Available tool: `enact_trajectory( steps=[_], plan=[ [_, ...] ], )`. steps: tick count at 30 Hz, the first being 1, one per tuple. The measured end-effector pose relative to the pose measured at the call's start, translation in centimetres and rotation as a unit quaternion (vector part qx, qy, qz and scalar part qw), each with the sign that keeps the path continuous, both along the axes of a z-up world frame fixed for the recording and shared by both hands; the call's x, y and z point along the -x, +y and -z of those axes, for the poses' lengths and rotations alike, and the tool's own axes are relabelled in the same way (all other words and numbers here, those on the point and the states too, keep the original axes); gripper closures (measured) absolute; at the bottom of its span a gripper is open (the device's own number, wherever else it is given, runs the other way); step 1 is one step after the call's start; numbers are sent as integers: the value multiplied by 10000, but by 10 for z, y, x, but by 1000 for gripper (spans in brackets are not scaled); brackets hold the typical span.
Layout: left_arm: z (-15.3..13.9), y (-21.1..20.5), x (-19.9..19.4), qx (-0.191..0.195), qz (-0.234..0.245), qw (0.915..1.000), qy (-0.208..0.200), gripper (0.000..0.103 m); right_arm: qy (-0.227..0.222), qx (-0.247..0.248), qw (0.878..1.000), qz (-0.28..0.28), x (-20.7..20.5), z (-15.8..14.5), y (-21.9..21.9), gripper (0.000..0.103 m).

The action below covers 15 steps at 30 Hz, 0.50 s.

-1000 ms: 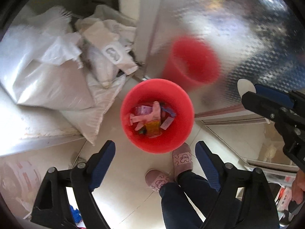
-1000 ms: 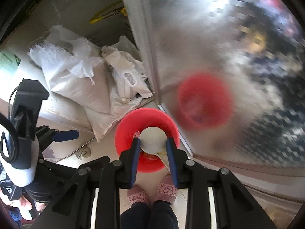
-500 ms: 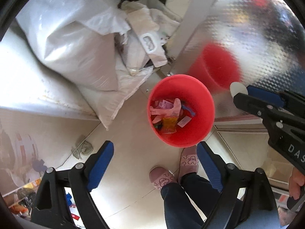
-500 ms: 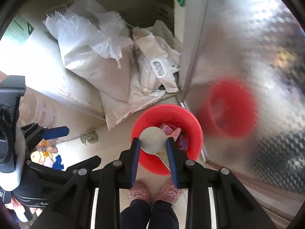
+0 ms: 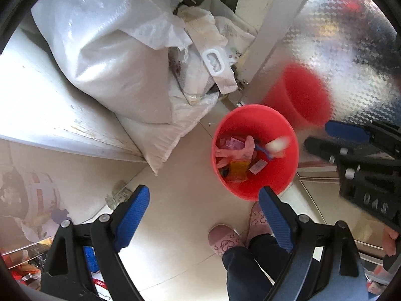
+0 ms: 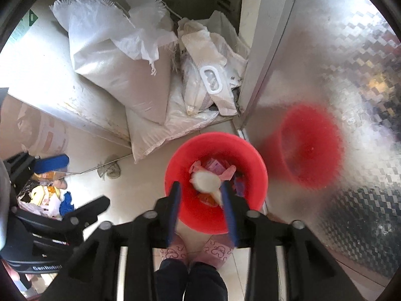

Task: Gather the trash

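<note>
A red bucket [image 5: 255, 183] stands on the pale floor and holds several wrappers, pink and orange among them. My right gripper [image 6: 200, 184] points down over the bucket [image 6: 215, 215] and its jaws are opening. A white round piece of trash [image 6: 205, 181] shows blurred between its fingers, loose from the pads. In the left wrist view the same piece [image 5: 277, 145] hangs blurred inside the bucket's rim. My left gripper [image 5: 204, 193] is open and empty, above the floor at the bucket's near left. The right gripper [image 5: 325, 136] reaches in from the right edge.
White woven sacks [image 5: 112, 57] and a bag with a plastic handle [image 5: 214, 60] lie piled behind the bucket. A patterned metal panel [image 6: 338, 75] at right mirrors the bucket. A person's pink slippers [image 5: 225, 240] stand beside it. Loose litter [image 6: 47, 195] lies at the left.
The right gripper's jaws have spread and let go of the white round piece, which now drops blurred into the bucket. The left gripper shifted sideways earlier; the bucket now sits further right in its view.
</note>
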State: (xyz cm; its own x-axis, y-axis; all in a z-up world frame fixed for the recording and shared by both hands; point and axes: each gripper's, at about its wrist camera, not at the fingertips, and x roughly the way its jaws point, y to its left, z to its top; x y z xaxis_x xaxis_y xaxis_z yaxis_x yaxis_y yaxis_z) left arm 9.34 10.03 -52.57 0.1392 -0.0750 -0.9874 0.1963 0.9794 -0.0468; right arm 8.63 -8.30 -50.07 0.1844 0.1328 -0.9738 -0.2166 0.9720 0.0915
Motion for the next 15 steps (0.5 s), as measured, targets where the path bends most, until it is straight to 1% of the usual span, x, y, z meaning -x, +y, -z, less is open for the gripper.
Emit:
enact_trajectory(
  steps=[2,4,6,9,10,12,15],
  plan=[
    [-5,2,-1,8,-23,10000,-25,16,8,-85,9999,-55,1,-3,0,53],
    [-10,3,-1,-4,-41,10000,-72,16,-42,-19,9999,-111,3,-6,0,52],
    [-15,3,0,-42,-57,9999,-99,16,-80,39,9999,-108,4,-11,-1,41],
    [-28,3,3,-26,-100,9999,-129,16,-63,44,9999,-100,8,-19,-4,38],
    [-34,2,4,-35,-123,9998,-160,16,-31,27,9999,-98,9,-23,-5,38],
    [-50,1,8,-38,-162,9996,-212,16,-34,40,9999,-87,11,-34,-8,32],
    [-87,0,15,-57,-252,9991,-347,16,-172,60,9998,-110,19,-61,-11,28]
  ],
)
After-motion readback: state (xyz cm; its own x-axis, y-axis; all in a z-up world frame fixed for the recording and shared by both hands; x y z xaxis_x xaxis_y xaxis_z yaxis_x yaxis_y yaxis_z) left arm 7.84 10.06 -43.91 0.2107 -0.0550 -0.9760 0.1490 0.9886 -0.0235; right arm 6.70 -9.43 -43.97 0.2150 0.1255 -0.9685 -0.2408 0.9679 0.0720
